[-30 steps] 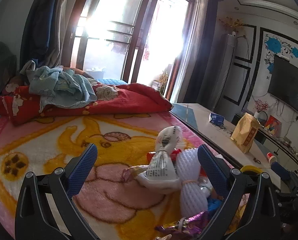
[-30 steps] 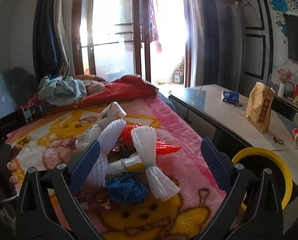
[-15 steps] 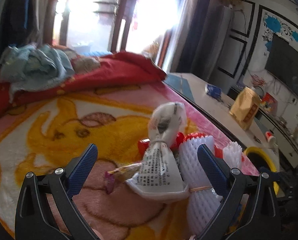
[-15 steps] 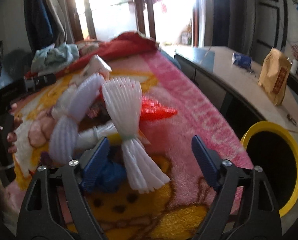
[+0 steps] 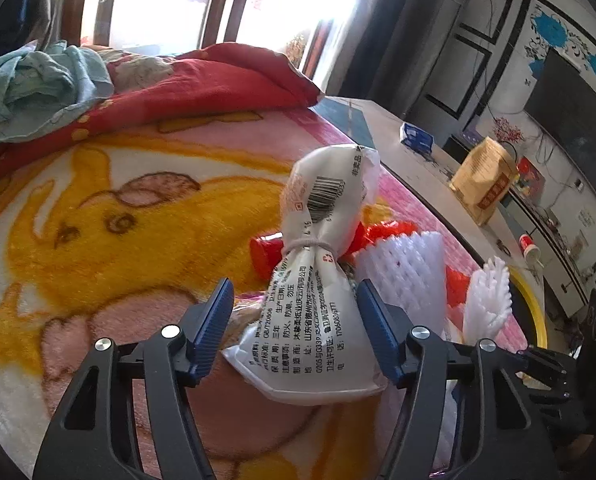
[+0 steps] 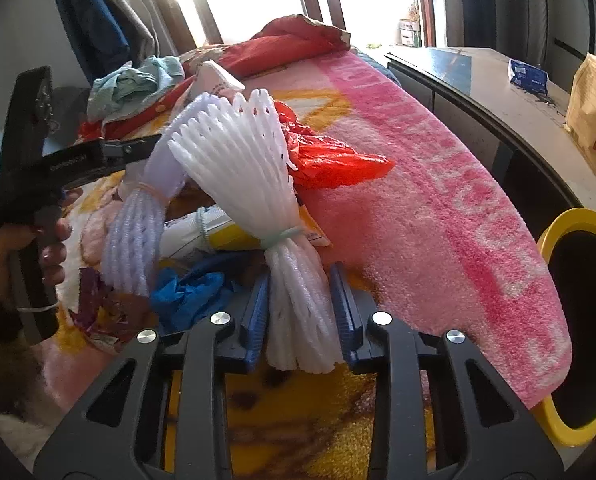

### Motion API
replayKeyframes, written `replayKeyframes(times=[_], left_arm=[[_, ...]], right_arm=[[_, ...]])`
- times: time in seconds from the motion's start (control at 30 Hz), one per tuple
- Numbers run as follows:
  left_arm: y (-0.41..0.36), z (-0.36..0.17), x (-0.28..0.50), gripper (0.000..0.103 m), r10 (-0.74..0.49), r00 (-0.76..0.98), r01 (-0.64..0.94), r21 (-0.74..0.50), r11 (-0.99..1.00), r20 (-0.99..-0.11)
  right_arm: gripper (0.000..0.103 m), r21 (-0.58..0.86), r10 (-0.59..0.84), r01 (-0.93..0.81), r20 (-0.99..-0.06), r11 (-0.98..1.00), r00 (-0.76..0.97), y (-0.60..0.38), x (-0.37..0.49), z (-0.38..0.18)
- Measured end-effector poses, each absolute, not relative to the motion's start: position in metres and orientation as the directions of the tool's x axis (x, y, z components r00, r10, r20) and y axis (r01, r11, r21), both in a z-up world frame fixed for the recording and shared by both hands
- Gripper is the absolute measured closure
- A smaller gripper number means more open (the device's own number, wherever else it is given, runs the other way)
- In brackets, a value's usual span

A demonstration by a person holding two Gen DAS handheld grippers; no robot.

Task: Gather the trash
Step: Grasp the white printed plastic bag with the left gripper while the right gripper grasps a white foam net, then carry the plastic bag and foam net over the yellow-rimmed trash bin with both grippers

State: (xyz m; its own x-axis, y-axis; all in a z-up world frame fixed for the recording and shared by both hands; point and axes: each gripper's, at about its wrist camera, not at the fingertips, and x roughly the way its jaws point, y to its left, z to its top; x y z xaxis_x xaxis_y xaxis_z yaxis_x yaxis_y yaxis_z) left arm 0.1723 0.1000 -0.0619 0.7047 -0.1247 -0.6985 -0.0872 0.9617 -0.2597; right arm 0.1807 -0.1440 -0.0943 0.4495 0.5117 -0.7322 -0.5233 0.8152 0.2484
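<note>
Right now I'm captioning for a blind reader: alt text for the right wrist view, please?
The right gripper clamps the tied end of a white foam net on a pink blanket. Other wrappers lie beside it, and a yellow-rimmed bin stands to the right.

Trash pile on bed (image 5: 77,200). Tied printed bag (image 5: 314,280) lies between my left fingers (image 5: 213,320), netting bundle (image 5: 410,280) just to its right. Second netting bundle (image 6: 257,200) sits between my right fingers (image 6: 257,312), crumpled wrapper (image 6: 185,292) to its left. Bin (image 6: 570,224) stands beside bed, right. Counter (image 6: 498,92) behind bin carries paper bag (image 6: 594,112).
</note>
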Motion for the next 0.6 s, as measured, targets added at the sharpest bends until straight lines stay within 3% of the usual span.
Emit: replayKeyframes(times=[0.33,0.6], left_arm=[[0.091,-0.062,0.173,0.067,-0.133,0.689,-0.066,-0.245,0.967,-0.712],[0.093,-0.03,0.158,0.069,-0.143,0.764,-0.048,-0.277,0.96,-0.629]], right_arm=[[0.086,0.291,0.541,-0.5,-0.688,0.816,0.484,-0.158,0.179,-0.078],[0.086,0.317,0.567,-0.5,-0.656,0.806,0.498,-0.166,0.179,-0.065]])
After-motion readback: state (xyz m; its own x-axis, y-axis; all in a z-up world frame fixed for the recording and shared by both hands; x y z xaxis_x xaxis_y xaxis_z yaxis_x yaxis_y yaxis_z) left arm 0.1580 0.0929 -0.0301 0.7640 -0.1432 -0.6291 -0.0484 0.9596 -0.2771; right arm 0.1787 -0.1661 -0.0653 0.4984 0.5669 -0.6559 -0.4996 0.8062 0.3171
